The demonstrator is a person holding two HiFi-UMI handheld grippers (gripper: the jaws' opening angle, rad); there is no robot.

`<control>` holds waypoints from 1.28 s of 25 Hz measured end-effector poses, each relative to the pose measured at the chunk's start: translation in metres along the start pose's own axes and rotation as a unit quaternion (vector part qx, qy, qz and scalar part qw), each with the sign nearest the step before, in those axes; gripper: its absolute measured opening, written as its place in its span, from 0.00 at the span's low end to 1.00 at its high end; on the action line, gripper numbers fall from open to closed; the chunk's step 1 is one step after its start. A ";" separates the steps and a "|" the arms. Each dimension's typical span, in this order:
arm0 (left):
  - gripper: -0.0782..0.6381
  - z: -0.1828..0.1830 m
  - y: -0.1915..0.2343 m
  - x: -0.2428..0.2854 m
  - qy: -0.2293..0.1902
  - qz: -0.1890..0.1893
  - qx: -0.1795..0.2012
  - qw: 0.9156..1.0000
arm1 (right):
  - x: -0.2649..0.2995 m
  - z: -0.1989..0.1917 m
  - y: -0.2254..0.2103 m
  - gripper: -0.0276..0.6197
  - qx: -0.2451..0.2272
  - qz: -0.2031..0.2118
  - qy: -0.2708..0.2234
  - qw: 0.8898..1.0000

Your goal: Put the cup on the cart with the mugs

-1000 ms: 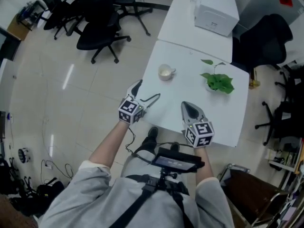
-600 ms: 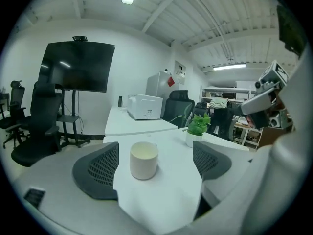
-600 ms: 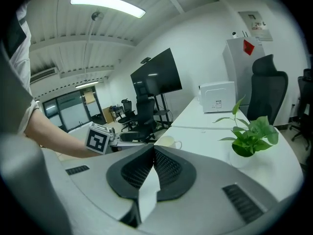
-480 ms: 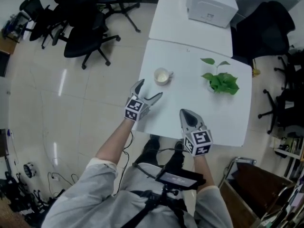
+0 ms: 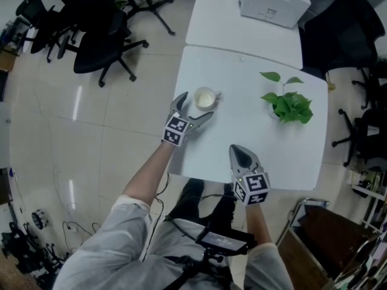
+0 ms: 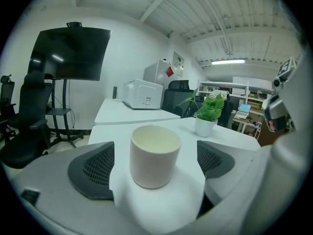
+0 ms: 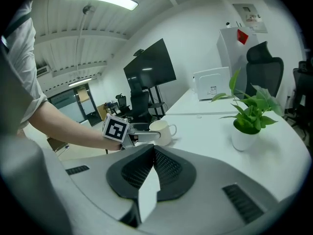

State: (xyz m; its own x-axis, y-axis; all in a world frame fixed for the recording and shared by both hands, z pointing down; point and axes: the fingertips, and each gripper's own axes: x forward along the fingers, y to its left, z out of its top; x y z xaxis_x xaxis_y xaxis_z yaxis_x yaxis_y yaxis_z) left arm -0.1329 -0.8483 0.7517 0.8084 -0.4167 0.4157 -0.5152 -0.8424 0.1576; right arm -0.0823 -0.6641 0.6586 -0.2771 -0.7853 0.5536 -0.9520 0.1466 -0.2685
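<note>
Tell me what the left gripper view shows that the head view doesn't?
Only the left gripper view shows the big black screen on its stand and the ceiling lights. Only the head view shows the cup's handle and the person's forearm. Both show the white cup, the potted plant and the white box.

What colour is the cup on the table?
The cup is plain cream-white; it shows best in the left gripper view.
</note>
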 end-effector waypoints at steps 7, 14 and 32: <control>0.83 -0.001 0.006 0.032 0.016 -0.005 0.014 1.000 | 0.007 -0.004 -0.003 0.05 0.018 -0.007 -0.001 1.000; 0.82 0.001 0.002 0.044 0.005 -0.010 0.018 1.000 | 0.002 -0.003 -0.013 0.05 0.012 -0.019 0.003 1.000; 0.72 0.023 0.010 0.035 -0.009 0.007 0.012 1.000 | 0.004 -0.002 -0.010 0.05 0.002 -0.011 0.008 1.000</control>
State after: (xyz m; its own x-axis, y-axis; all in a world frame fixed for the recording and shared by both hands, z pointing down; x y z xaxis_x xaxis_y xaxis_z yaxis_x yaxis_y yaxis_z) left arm -0.1032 -0.8796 0.7476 0.8066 -0.4339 0.4014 -0.5191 -0.8448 0.1298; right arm -0.0745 -0.6674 0.6646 -0.2573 -0.7787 0.5721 -0.9576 0.1259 -0.2593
